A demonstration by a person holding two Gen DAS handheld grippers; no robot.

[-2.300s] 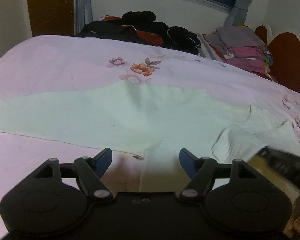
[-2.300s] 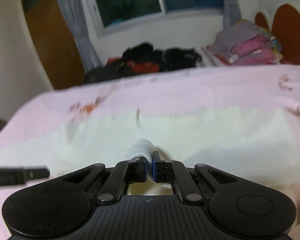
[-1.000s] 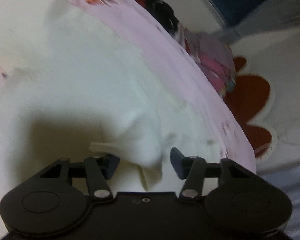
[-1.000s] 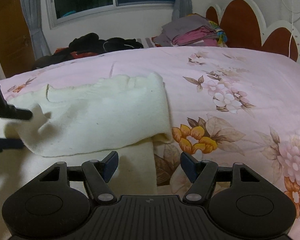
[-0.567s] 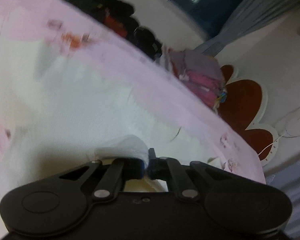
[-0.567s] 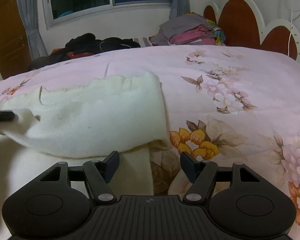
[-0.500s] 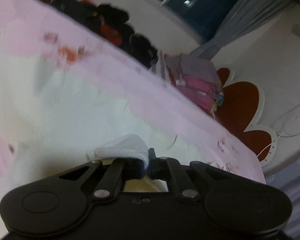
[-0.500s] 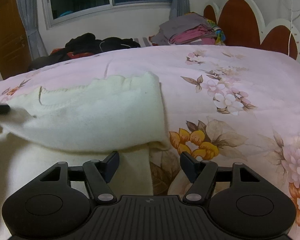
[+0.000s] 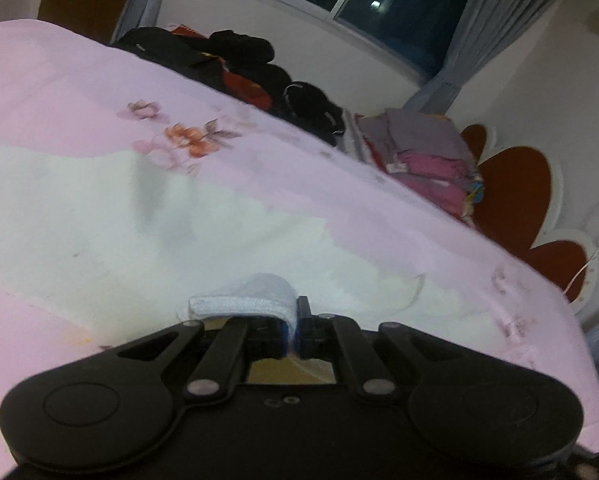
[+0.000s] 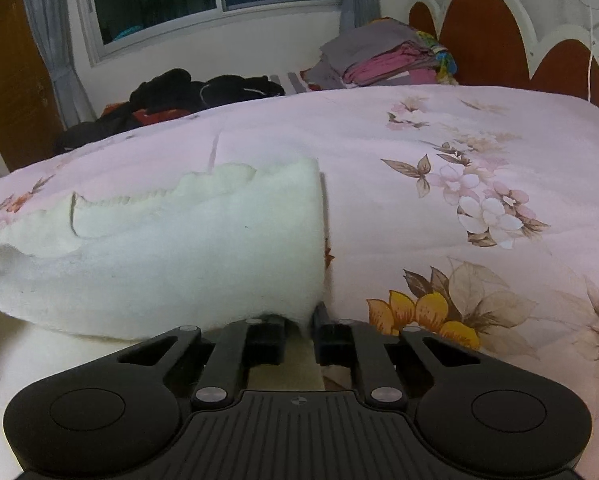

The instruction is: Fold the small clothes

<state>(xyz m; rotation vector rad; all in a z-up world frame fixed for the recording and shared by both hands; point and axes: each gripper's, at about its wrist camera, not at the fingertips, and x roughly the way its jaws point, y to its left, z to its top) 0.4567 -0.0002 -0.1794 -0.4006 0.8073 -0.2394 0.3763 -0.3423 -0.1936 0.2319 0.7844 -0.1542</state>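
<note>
Two tongs on cream garment (image 10: 187, 256), left tongs (image 9: 293, 330) clamping hem, right tongs (image 10: 300, 334) closing on fold, yellow flower (image 10: 423, 314) right view only.

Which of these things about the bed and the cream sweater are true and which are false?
1. The left gripper is pinching a bunch of the cream sweater. True.
2. The bedspread is plain blue. False: it is pink with printed flowers.
3. A stack of folded clothes sits near the headboard. True.
4. The right gripper is wide open with nothing between its fingers. False: its jaws are closing, with the sweater's folded edge between them.
5. The dark clothes are hanging in the window. False: they lie in a heap at the bed's far edge.
</note>
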